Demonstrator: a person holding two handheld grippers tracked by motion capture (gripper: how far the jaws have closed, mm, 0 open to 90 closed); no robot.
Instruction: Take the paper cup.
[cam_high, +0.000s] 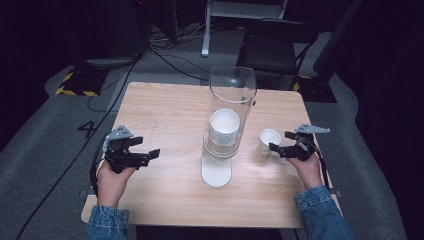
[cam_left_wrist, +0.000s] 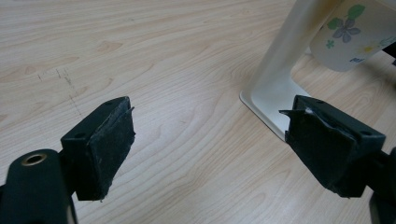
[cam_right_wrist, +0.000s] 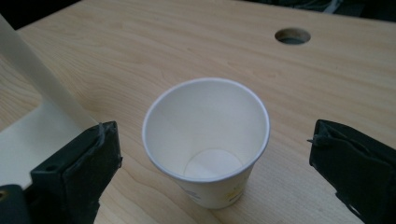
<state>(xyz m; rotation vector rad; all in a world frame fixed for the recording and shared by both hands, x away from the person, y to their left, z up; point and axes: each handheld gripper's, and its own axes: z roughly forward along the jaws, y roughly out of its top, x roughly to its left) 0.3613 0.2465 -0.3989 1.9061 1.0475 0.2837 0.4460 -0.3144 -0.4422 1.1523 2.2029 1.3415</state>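
Dark room, cables and a folding chair (cam_high: 277, 42) beyond a pale wooden table (cam_high: 165, 107). At table centre, a clear tube dispenser (cam_high: 231, 107) on a white stand, a stack of cups (cam_high: 224, 127) inside. Toward three o'clock of the stand, just beside it, a single white paper cup (cam_high: 269, 141) — upright, empty, apart from everything else. In the right gripper view, same paper cup (cam_right_wrist: 206, 140) dead centre, rim up, with a cable hole (cam_right_wrist: 293, 36) in the tabletop off at one o'clock. Right gripper (cam_high: 281, 142) right up against it from three o'clock, jaws spread wide on either side of the cup, neither pad touching yet. Left gripper (cam_high: 147, 148) out at nine o'clock of the stand, well apart, jaws released and holding nothing, pointed at the stand's base (cam_left_wrist: 271, 100). Step in hand, by the look of it: approach done, grasp pending. Next move probably a gentle squeeze at mid-wall — thin paper, easy to crush or tip — then a straight lift.
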